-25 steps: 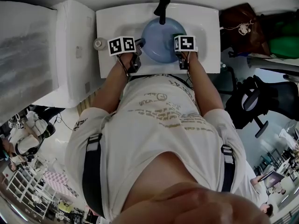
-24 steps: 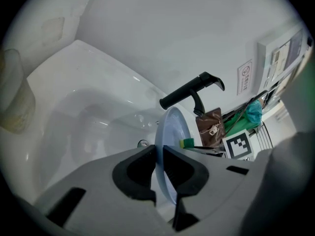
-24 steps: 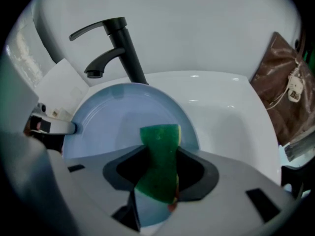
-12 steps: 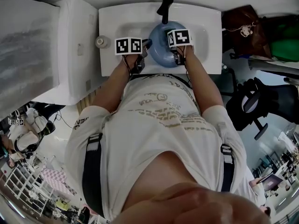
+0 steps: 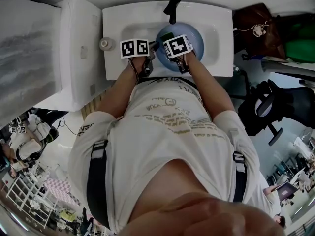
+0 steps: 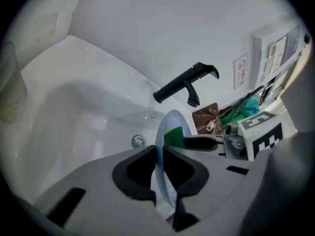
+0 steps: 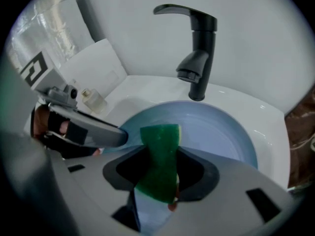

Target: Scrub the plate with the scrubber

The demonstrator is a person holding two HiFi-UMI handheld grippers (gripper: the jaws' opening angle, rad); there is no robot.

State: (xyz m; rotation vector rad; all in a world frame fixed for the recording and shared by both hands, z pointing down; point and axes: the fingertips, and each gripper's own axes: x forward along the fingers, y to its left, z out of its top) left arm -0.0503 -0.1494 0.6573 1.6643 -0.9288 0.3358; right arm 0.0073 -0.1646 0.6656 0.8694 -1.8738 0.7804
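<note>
Jaws side by side, downward, over plate (image 5: 195, 44)

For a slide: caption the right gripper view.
Right gripper holds green scrubber at blue plate in sink, by black tap.

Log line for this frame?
left gripper: shut on plate rim | right gripper: shut on scrubber, at plate face | plate: in sink | stage: scrub
</note>
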